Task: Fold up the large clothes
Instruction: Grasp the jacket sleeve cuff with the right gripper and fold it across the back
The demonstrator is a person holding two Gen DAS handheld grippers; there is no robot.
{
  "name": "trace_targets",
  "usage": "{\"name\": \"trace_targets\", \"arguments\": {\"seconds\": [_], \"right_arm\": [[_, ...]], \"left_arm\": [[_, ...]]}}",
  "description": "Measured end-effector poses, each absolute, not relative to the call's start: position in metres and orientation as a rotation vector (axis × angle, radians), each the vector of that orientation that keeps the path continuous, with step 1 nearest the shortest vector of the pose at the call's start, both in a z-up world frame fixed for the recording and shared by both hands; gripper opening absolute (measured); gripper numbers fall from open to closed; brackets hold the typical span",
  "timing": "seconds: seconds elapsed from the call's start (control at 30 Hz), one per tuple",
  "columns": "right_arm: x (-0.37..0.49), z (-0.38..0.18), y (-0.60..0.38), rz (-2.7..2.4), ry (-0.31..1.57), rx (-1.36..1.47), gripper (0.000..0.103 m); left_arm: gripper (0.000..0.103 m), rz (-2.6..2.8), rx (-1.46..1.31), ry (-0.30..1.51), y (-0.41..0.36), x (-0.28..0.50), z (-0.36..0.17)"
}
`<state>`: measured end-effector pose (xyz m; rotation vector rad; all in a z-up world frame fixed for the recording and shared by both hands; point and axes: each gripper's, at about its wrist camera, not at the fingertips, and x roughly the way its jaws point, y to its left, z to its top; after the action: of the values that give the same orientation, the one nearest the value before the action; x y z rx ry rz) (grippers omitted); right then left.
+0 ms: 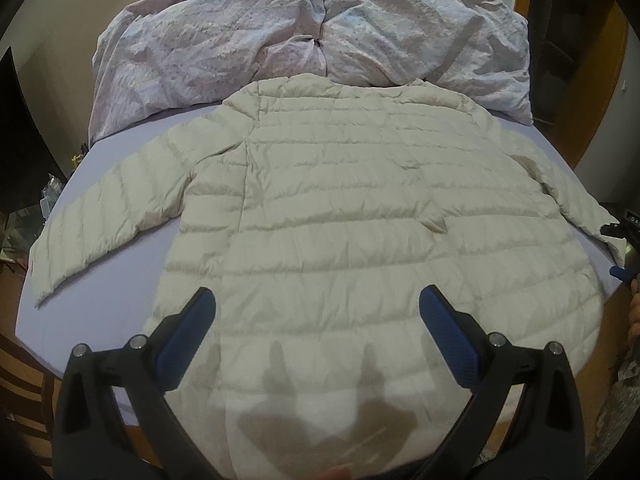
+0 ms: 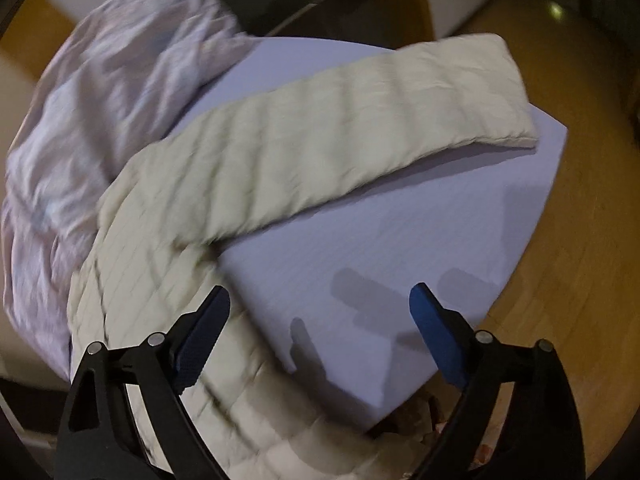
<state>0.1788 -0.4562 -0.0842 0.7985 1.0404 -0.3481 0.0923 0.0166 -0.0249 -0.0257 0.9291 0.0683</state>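
Note:
A cream quilted puffer jacket [image 1: 340, 208] lies flat on the lilac bed sheet [image 1: 120, 156], back up, both sleeves spread out. My left gripper [image 1: 316, 304] is open and empty, above the jacket's hem. My right gripper [image 2: 320, 300] is open and empty, over bare sheet [image 2: 400, 240] beside the jacket body [image 2: 152, 280]. The right sleeve [image 2: 360, 120] stretches to the bed's corner in the right wrist view. The right gripper's tip [image 1: 616, 232] shows at the left wrist view's right edge, near that sleeve's cuff.
A crumpled lilac duvet [image 1: 312, 32] is heaped at the head of the bed, also seen in the right wrist view [image 2: 100, 100]. Wooden floor [image 2: 560, 240] lies past the bed's corner. Clutter [image 1: 48, 196] sits off the bed's left side.

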Motion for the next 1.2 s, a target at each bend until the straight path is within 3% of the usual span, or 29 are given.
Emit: {"name": "trace_targets", "arguments": {"seconds": [0.27,0.53,0.67,0.77,0.93,1.03,1.2], "right_arm": [[0.187,-0.103,-0.505,-0.438,1.002,0.961,0.088],[0.193,-0.125,-0.545,-0.539,0.985,1.059,0.071],[0.187,-0.128,-0.558,-0.589,0.944,1.084,0.069],[0.182,-0.129,-0.57,-0.625,0.923,1.098,0.056],[0.195,-0.121,-0.576,-0.672,0.922,1.008,0.023],[0.212,-0.105,-0.569,-0.646,0.908,0.927,0.014],[0.244,-0.07,-0.536,-0.514,0.858,0.8,0.011]], "left_arm": [[0.101,0.07,-0.018,0.948,0.022,0.114,-0.034],[0.101,0.074,-0.014,0.948,0.027,0.128,-0.039],[0.101,0.083,-0.002,0.947,0.03,0.135,-0.04],[0.101,0.079,-0.006,0.946,0.033,0.141,-0.04],[0.101,0.089,-0.006,0.957,0.038,0.153,-0.043],[0.101,0.107,0.004,0.956,0.042,0.16,-0.043],[0.101,0.133,0.018,0.952,0.048,0.167,-0.043]]}}
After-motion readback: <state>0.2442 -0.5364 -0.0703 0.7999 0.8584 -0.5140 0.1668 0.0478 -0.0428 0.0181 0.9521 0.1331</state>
